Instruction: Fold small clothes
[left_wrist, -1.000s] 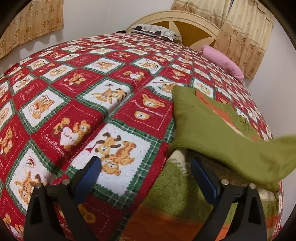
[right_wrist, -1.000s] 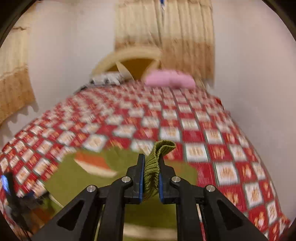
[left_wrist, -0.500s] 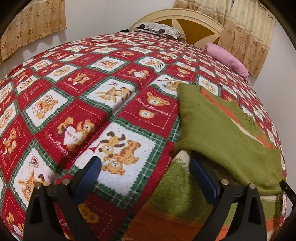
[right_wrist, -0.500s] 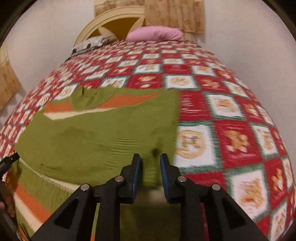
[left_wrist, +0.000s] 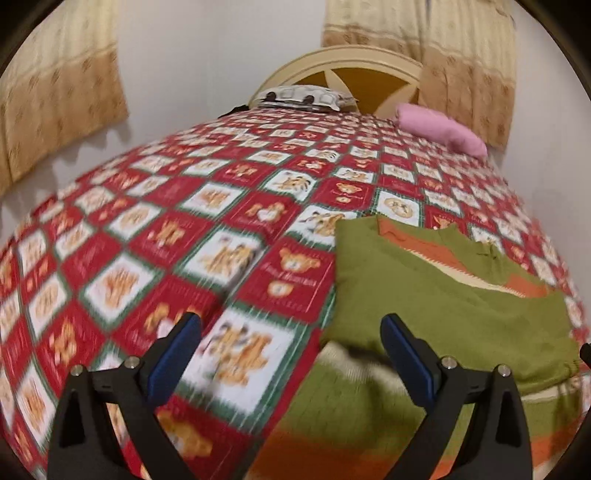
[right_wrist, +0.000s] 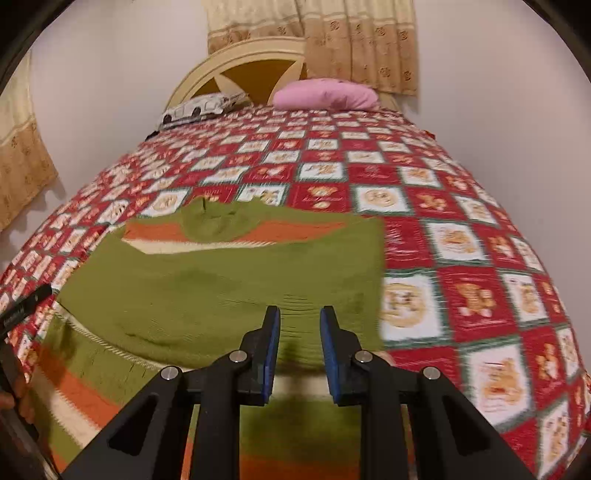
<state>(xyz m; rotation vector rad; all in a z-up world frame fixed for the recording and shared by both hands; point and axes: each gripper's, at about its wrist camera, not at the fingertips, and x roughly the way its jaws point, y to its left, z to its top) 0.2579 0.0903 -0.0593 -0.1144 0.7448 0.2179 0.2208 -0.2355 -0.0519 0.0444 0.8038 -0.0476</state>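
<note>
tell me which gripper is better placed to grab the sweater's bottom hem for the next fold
Probably the right gripper: it sits over the green sweater, jaws apart with nothing between them. The left gripper is open too, but mostly over the bedspread, at the sweater's side edge.

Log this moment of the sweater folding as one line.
stage: sleeve folded across green knit sweater | right tongs: open, over cuff | left tongs: open, empty | surface: red checked bedspread
</note>
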